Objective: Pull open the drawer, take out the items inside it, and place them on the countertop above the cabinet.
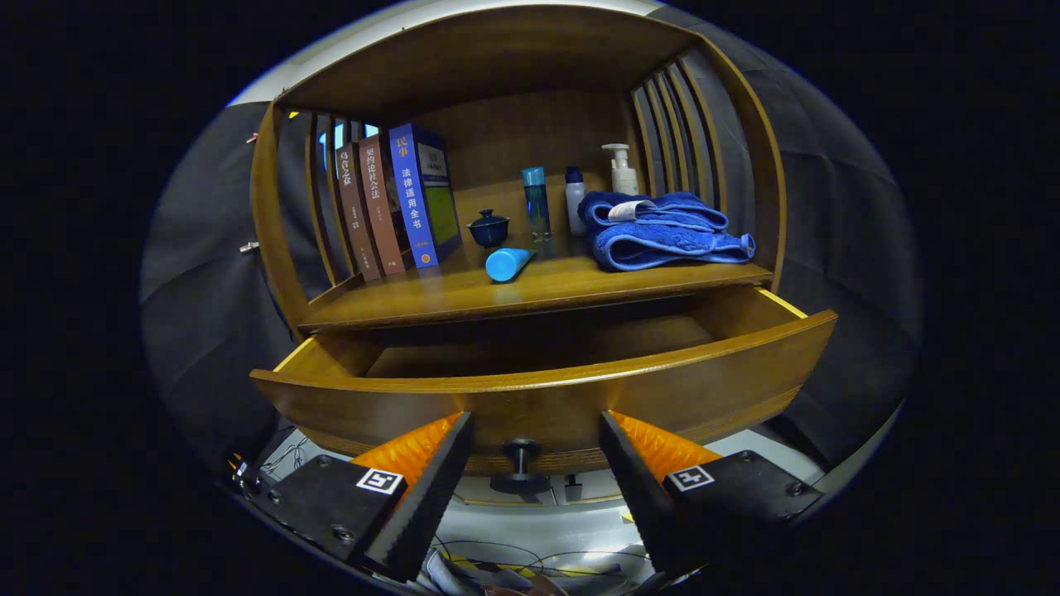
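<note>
Wooden countertop (464, 294) carries a blue tube (507, 263); drawer (546, 397) open, gripper (537, 434) spread around knob (521, 451)

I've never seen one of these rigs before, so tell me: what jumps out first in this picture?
The wide wooden drawer pulled open just ahead of the hand-held gripper, whose fingers stand apart on either side of the drawer's dark knob without touching it. On the countertop above, a folded blue towel lies beside bottles, with a blue tube lying on its side and leaning books.
</note>
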A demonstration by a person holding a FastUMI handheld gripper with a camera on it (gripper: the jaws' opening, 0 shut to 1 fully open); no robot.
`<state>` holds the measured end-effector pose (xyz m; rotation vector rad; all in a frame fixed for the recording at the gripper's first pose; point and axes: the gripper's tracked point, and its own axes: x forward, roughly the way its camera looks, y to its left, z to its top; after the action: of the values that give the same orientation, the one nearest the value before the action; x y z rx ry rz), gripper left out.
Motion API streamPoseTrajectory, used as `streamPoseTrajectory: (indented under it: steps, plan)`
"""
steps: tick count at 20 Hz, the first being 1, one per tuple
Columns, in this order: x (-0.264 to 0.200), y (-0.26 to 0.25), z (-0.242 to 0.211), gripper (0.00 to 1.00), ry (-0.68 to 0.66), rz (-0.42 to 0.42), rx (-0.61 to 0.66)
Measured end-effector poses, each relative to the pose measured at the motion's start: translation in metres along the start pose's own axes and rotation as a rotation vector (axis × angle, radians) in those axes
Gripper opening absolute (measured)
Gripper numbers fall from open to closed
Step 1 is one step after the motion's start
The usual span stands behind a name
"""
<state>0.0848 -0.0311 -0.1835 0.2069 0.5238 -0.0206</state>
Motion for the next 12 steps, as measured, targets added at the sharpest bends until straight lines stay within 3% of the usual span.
streamPoseTrajectory:
  steps: [12]
  plan:
    - [0.050,0.002,0.019,1.00,0.008,-0.018,-0.015]
